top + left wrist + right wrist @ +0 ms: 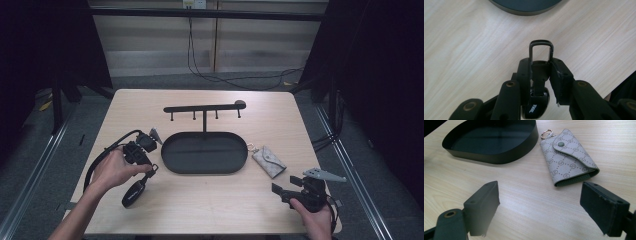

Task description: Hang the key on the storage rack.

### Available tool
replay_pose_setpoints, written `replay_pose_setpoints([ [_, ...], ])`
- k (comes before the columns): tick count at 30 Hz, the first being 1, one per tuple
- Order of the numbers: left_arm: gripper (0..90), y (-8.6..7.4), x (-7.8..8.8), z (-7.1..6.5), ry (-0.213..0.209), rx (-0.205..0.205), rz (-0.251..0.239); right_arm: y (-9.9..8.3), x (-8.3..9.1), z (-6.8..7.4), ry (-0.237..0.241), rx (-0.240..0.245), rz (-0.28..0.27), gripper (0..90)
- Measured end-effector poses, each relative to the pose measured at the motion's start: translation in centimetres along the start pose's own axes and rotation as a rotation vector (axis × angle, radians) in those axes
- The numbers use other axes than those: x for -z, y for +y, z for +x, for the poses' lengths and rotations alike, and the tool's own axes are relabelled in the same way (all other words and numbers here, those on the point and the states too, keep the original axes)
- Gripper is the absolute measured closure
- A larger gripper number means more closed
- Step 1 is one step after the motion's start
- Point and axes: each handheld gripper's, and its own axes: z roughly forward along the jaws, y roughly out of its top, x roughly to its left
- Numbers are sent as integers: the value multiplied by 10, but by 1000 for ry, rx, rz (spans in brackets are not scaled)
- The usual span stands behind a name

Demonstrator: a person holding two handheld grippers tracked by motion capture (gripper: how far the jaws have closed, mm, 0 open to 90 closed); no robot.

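Jaws of the left gripper (540, 75) are clamped on a black key fob (537, 100) just below its metal loop (541, 51), on the desk (210, 195) beside the black tray (204, 152). Right gripper (540, 205) jaws are held wide apart, near the grey key pouch (567, 157). Grip is narrow; fob could be twisted loose if lifted.

Black key fob (537, 100) with metal clasp (541, 51), grey monogram key pouch (568, 157) flat on table

Tray (204, 152) sits mid bench (150, 107), hook rack (205, 108) standing right behind it. Key pouch (268, 161) just right of tray, ring end toward tray. Key fob (135, 192) lies front-left of tray, its loop end between left gripper (150, 167) jaws. Right gripper (278, 191) front-right, near bench edge, pouch beyond it.
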Motion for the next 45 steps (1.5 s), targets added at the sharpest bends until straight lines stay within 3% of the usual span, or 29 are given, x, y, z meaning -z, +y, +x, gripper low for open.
replay_pose_setpoints([
  [5, 707, 4, 15, 2, 35, 15, 8, 0, 0, 0, -10, -2, 3, 157],
  [21, 707, -2, 44, 5, 26, 28, -56, 0, -1, -1, -13, -4, 5, 157],
  [32, 706, -4, 56, 7, 41, 47, -72, 0, -1, -1, -12, -8, 10, 157],
  [45, 707, 4, 67, 5, 47, 43, -55, 0, -2, -1, -12, -8, 12, 157],
])
